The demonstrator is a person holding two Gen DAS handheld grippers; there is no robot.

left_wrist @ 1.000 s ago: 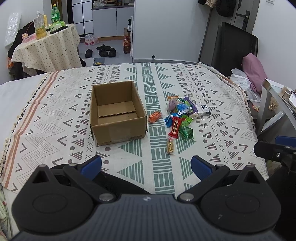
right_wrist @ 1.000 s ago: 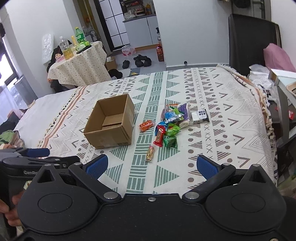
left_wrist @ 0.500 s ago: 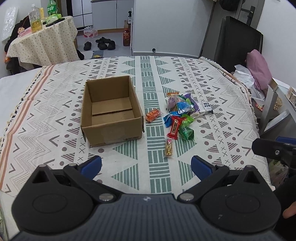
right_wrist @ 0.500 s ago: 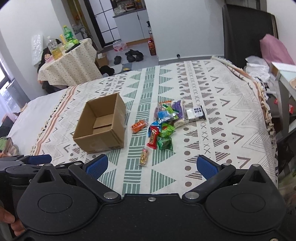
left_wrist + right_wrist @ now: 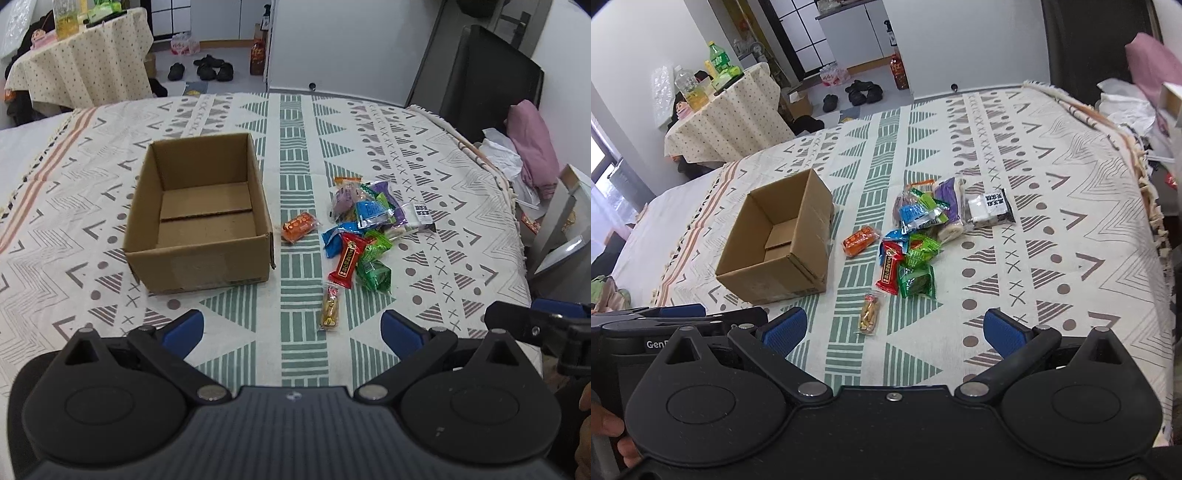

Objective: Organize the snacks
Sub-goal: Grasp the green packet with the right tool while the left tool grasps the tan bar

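Box: open cardboard box (image 5: 201, 221) sits upright on the patterned bedspread (image 5: 424, 155), left of the snacks, nothing inside but the folded bottom flaps
Snack pile: mixed wrappers (image 5: 364, 218) lie in a loose heap on the bedspread right of the box, several overlapping
Orange pack: small orange packet (image 5: 299, 232) lies alone between the box and the heap, near the box's right wall, not touching it
Red bar: red wrapped bar (image 5: 347, 260) lies at the near edge of the heap, overlapping a blue wrapper and touching the green packets (image 5: 375, 266)
Peanut pack: clear packet with tan contents (image 5: 330, 308) lies nearest the grippers, just below the red bar, apart from the heap
Black-white pack: black and white packet (image 5: 988, 208) at the far right side of the heap, next to a purple wrapper
Left gripper: left gripper (image 5: 291, 326) held above the near edge of the bed, blue pads spread wide apart, nothing between them
Right gripper: right gripper (image 5: 894, 328) likewise over the near edge, pads wide apart and empty; the peanut pack shows between its fingers in the right wrist view
Hands: fingers of a hand (image 5: 613, 434) visible at the lower left of the right wrist view
Background: round side table with a dotted cloth (image 5: 731, 114) carrying bottles, shoes on the floor beyond the bed
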